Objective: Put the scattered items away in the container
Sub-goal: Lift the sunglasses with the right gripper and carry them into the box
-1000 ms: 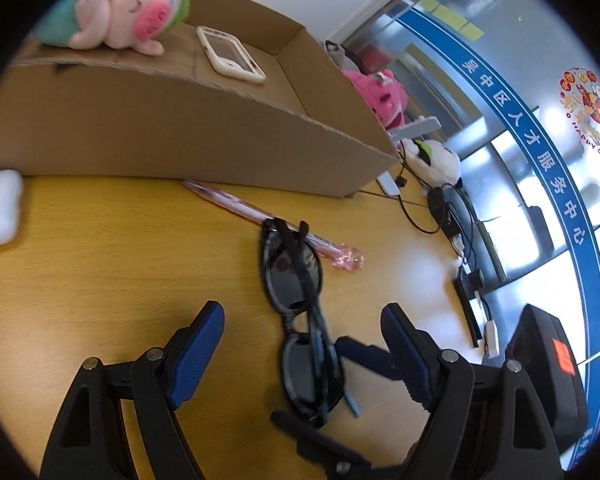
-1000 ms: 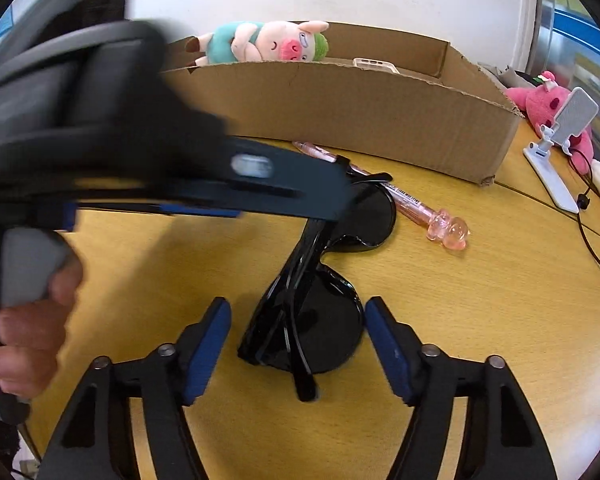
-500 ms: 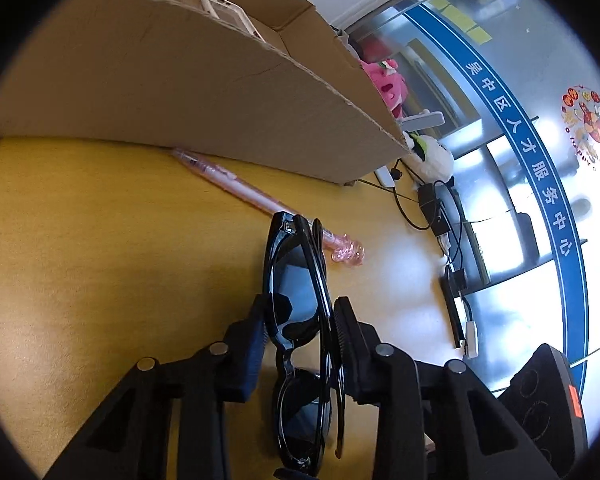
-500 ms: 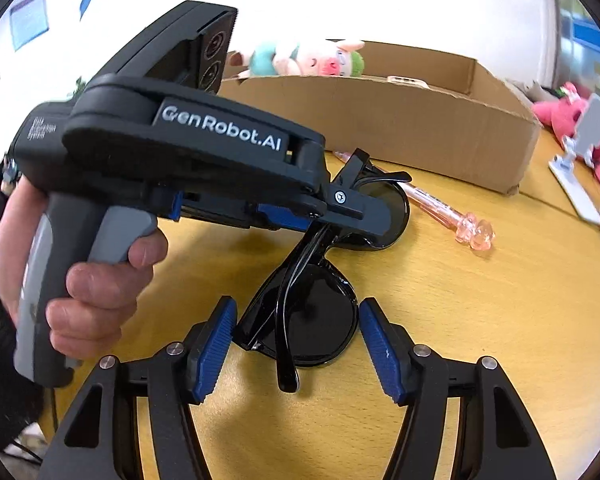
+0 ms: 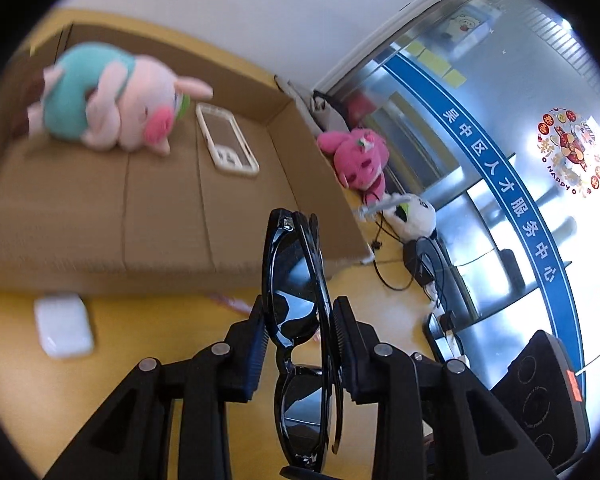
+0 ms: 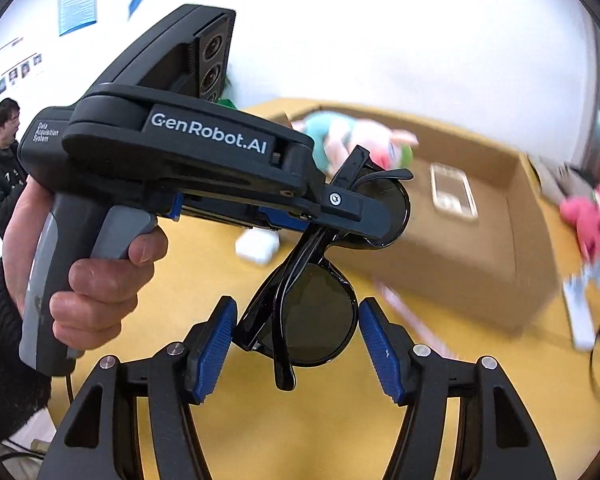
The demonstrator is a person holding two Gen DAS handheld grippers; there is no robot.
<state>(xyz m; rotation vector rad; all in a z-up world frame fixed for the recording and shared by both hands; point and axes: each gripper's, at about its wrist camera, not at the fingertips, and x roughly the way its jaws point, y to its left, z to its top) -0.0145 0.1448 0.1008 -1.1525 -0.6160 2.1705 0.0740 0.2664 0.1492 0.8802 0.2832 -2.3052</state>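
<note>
Black folded sunglasses [image 5: 296, 280] hang in the air in front of the cardboard box [image 5: 320, 184], clear of the yellow table. My left gripper [image 5: 300, 308] is shut on one lens and the folded arms. In the right wrist view the left gripper [image 6: 360, 192] reaches in from the left, held by a hand [image 6: 96, 280]. My right gripper [image 6: 296, 332] has its blue pads against the other lens of the sunglasses [image 6: 312, 312]. Inside the box lie a pig plush [image 5: 116, 108] and a white phone case [image 5: 226, 144].
A white earbud case [image 5: 64, 330] and a pink pen [image 5: 230, 302] lie on the table before the box's front wall. A pink plush [image 5: 360, 160], a panda plush [image 5: 416, 216] and cables sit right of the box. A person [image 6: 0, 168] stands far left.
The left jaws closed on the sunglasses, then both grippers rose with them off the table. The box's inside has come into view.
</note>
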